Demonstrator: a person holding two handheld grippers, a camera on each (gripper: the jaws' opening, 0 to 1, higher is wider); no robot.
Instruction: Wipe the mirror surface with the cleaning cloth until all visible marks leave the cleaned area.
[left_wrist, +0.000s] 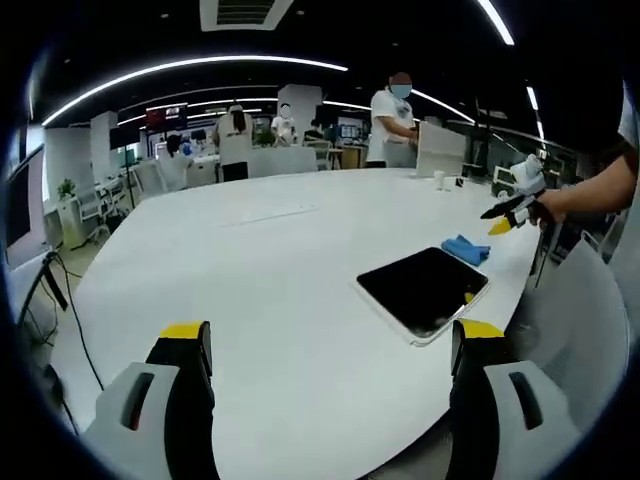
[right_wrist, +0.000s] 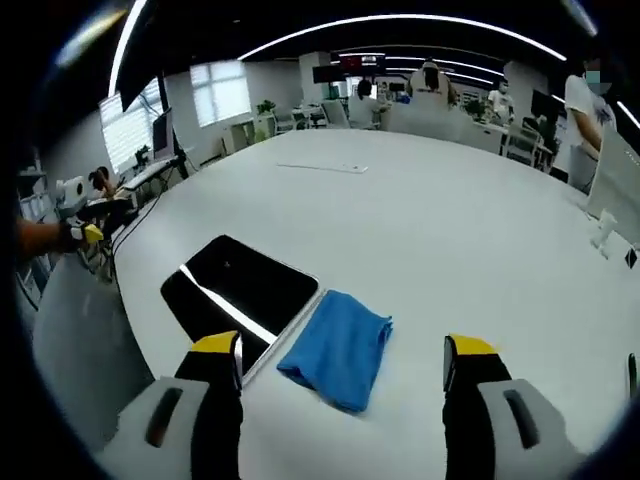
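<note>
A dark rectangular mirror (left_wrist: 424, 290) with a pale frame lies flat on the big white table (left_wrist: 270, 280), close to its edge. A folded blue cleaning cloth (left_wrist: 466, 249) lies just beyond the mirror. My left gripper (left_wrist: 335, 355) hovers above the table short of the mirror, jaws wide apart with nothing between them. In the right gripper view the cloth (right_wrist: 340, 348) lies right beside the mirror (right_wrist: 240, 292). My right gripper (right_wrist: 340, 370) is open over the cloth's near edge, holding nothing. The right gripper (left_wrist: 508, 212) appears at the far right, the left gripper (right_wrist: 82, 228) at the far left.
Small white items (left_wrist: 440, 179) and a white monitor back (left_wrist: 441, 149) stand at the table's far side. Several people are around desks in the office behind. A thin flat strip (right_wrist: 322, 167) lies far out on the table. The table edge (right_wrist: 110, 300) runs beside the mirror.
</note>
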